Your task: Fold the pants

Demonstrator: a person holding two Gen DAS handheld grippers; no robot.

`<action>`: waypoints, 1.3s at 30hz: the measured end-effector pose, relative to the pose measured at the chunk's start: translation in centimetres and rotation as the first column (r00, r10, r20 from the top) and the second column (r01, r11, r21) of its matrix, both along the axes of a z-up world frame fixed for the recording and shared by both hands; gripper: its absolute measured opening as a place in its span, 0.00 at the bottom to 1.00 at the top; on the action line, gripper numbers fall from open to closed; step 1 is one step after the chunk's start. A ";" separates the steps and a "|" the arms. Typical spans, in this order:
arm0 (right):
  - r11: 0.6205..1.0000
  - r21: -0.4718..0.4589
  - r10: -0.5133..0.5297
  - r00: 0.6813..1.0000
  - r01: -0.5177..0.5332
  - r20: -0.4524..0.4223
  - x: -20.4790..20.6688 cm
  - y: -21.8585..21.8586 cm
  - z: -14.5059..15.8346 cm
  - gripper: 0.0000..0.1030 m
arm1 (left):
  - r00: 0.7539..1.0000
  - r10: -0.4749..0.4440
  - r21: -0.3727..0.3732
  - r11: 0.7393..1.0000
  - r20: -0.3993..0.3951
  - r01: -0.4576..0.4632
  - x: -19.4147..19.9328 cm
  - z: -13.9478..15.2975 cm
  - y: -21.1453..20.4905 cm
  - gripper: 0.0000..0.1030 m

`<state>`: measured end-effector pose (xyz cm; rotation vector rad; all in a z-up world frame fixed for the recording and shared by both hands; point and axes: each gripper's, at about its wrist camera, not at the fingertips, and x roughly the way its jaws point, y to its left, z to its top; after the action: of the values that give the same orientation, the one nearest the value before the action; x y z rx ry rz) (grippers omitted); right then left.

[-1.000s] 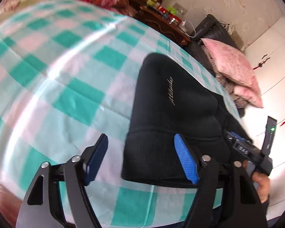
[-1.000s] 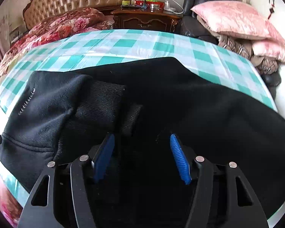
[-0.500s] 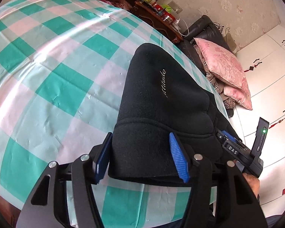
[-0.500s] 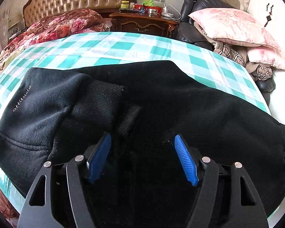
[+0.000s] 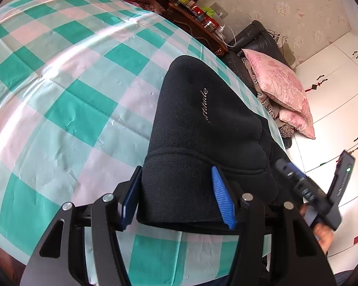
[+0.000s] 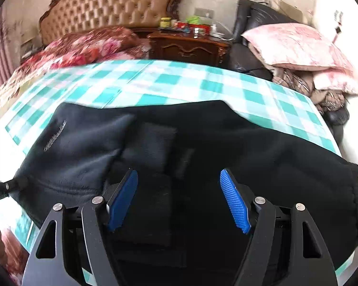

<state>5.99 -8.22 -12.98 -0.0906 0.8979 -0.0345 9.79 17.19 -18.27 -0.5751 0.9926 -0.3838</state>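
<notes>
Left wrist view: the left gripper (image 5: 176, 195) straddles the near end of the black pants (image 5: 202, 128), its jaws having just been closing. The ribbed cuff band sits between the blue pads (image 5: 223, 202); the 9 o'clock pad lies against the fabric edge and the 3 o'clock pad rests on top of the cloth, so whether they truly pinch it I cannot tell. The pants lie on the checked tablecloth (image 5: 66, 100) covering the tabletop, running away toward 1 o'clock, pale script lettering showing on the upper face. Only this view catches the person's hand (image 5: 322, 233) at 4 o'clock, holding the other tool's handle, and the white cupboards (image 5: 334, 76) at 2 o'clock.

Right wrist view: the right gripper (image 6: 179, 197) hovers over the wide middle of the pants (image 6: 250, 147), jaws spread, nothing pressed between the pads (image 6: 236, 207). Here the garment's full spread is visible, filling the lower frame from 8 to 4 o'clock, with a folded layer toward 9 o'clock. This view alone shows the tufted headboard (image 6: 112, 7) at 11 o'clock and the wooden nightstand (image 6: 188, 47) at 12, pink pillows (image 6: 298, 45) at 2.
</notes>
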 end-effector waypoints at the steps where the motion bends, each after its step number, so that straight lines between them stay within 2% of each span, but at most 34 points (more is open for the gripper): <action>1: 1.000 0.006 -0.003 0.999 0.003 -0.032 0.3 0.1 -1.1 0.67 | 1.000 0.000 -0.002 1.000 -0.002 0.000 0.0 0.0 0.1 0.52; 3: 1.000 0.015 -0.011 1.000 0.012 -0.009 0.1 -0.2 -1.4 0.70 | 1.000 -0.001 -0.003 1.000 -0.001 0.001 -0.1 0.0 0.1 0.50; 7: 0.999 0.042 -0.004 1.000 0.005 -0.030 0.5 -0.7 -1.4 0.73 | 1.000 0.001 0.007 1.000 0.000 -0.001 0.0 0.3 0.0 0.48; 11: 0.999 0.033 0.000 1.000 0.001 -0.015 0.2 -0.6 -1.6 0.73 | 1.000 0.016 -0.008 1.000 -0.022 -0.017 0.2 0.0 0.0 0.54; 14: 0.999 0.035 0.006 1.000 -0.006 -0.006 0.0 -0.7 -1.7 0.74 | 1.000 0.012 0.023 1.000 -0.018 -0.012 0.3 0.4 -0.4 0.57; 17: 0.999 0.047 0.002 1.000 -0.001 -0.015 0.2 -0.9 -1.7 0.74 | 0.999 0.020 0.021 1.000 -0.027 -0.019 0.7 0.3 -0.7 0.59; 23: 1.000 0.023 -0.008 1.000 0.009 -0.022 0.2 -0.5 -1.6 0.75 | 1.000 0.017 0.035 0.999 -0.026 -0.016 1.1 0.2 -1.1 0.61; 30: 1.000 0.027 -0.009 1.000 0.010 -0.021 0.1 -0.6 -1.7 0.75 | 1.000 0.011 0.035 0.999 -0.018 -0.011 1.0 0.1 -0.9 0.58; 34: 0.999 0.045 -0.011 1.000 0.012 -0.030 0.1 -0.7 -1.6 0.75 | 1.000 0.010 0.050 0.999 -0.009 -0.010 0.9 0.4 -0.9 0.47; 37: 0.994 0.101 -0.038 0.998 0.043 -0.051 0.1 -1.9 -1.0 0.75 | 1.000 0.002 0.055 0.998 0.024 -0.003 0.5 1.6 -0.9 0.41; 39: 0.992 0.103 -0.062 0.996 0.069 -0.063 0.0 -2.8 -0.6 0.70 | 0.999 -0.005 0.064 0.998 0.038 0.002 0.4 2.2 -1.1 0.40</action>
<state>5.95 -11.00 -13.57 0.0363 0.9604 -0.0457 10.17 16.12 -16.12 -0.5066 0.9659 -0.3637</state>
